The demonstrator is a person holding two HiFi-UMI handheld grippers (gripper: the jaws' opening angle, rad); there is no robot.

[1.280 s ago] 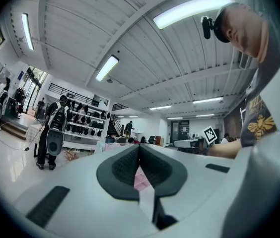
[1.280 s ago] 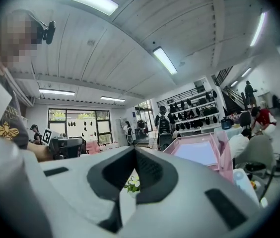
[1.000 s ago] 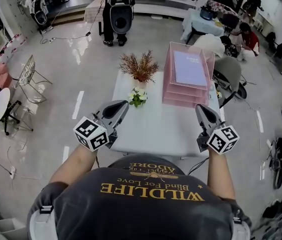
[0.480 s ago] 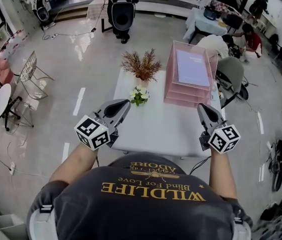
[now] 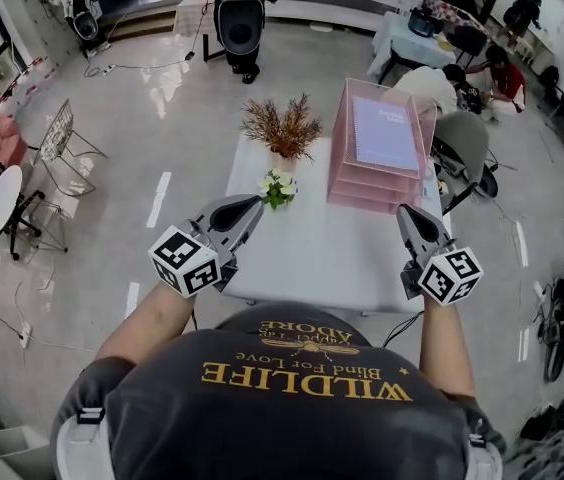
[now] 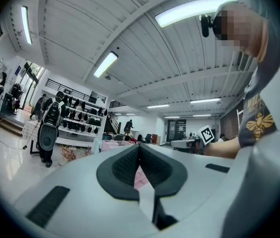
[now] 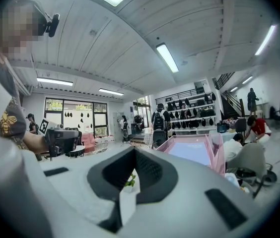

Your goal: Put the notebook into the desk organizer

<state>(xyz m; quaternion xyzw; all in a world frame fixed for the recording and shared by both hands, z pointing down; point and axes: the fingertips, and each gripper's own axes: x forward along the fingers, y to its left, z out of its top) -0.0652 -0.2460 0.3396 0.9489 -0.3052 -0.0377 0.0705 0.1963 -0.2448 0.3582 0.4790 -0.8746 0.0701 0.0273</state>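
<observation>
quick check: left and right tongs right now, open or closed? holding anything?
Left tongs: closed, tips together, holding nothing.
Right tongs: closed, tips together, holding nothing.

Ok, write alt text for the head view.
Seen from above, a person holds the left gripper and the right gripper, both empty with jaws shut, over the near end of a white table. At its far right a notebook lies in the top tray of a pink organizer, beside a dried plant and flowers.
</observation>
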